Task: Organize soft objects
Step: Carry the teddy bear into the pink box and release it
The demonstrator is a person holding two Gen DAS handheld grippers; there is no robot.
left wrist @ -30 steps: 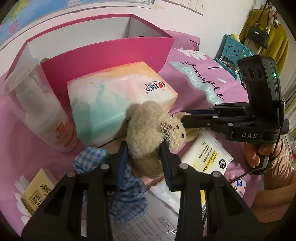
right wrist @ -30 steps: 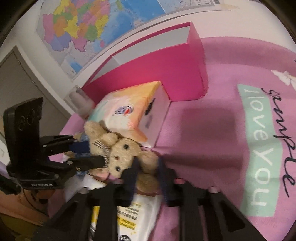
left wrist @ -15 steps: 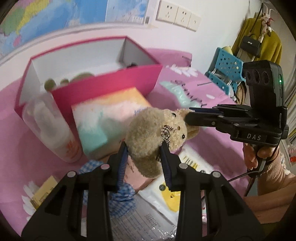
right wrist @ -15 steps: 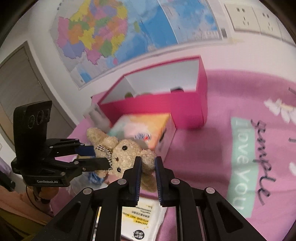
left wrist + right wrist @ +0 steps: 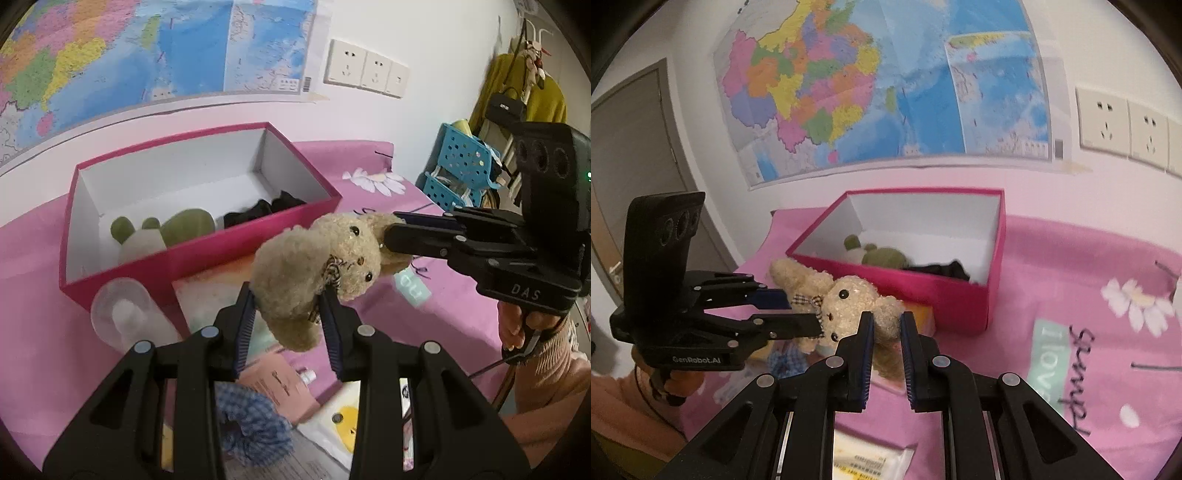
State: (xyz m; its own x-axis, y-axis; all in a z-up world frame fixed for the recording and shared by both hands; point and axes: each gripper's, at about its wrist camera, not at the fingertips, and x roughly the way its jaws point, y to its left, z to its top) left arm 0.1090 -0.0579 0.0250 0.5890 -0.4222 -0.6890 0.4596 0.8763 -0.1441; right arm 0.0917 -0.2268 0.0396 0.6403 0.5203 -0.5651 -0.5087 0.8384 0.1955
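In front of the pink box point(image 5: 192, 258), on the near side of its front wall, the teddy bear point(image 5: 317, 273) hangs in the air over the clutter. In the left wrist view the left tool point(image 5: 288, 314) pinches the bear's round body from both sides. The right tool point(image 5: 397, 230) comes in from the right and pinches the bear's ear end. So the bear lies sideways, along the box's front wall, with its head to the right. The box is open at the top. A green plush toy point(image 5: 184, 227) and a black cloth point(image 5: 269, 206) already lie inside. The box sits past the bear and lower down, so I think the bear must go forward over that wall, then down.

In the right wrist view the box point(image 5: 923, 291) is just behind the bear point(image 5: 846, 299) and a bit to the right. The right tool point(image 5: 886, 328) is pressed nearly together on the bear's ear. The left tool point(image 5: 798, 310) grips the body from the left. The bear's long side runs left to right between the two tools. The right tool looks nearer the box. The box stands on a pink flowered cloth point(image 5: 1089, 317).
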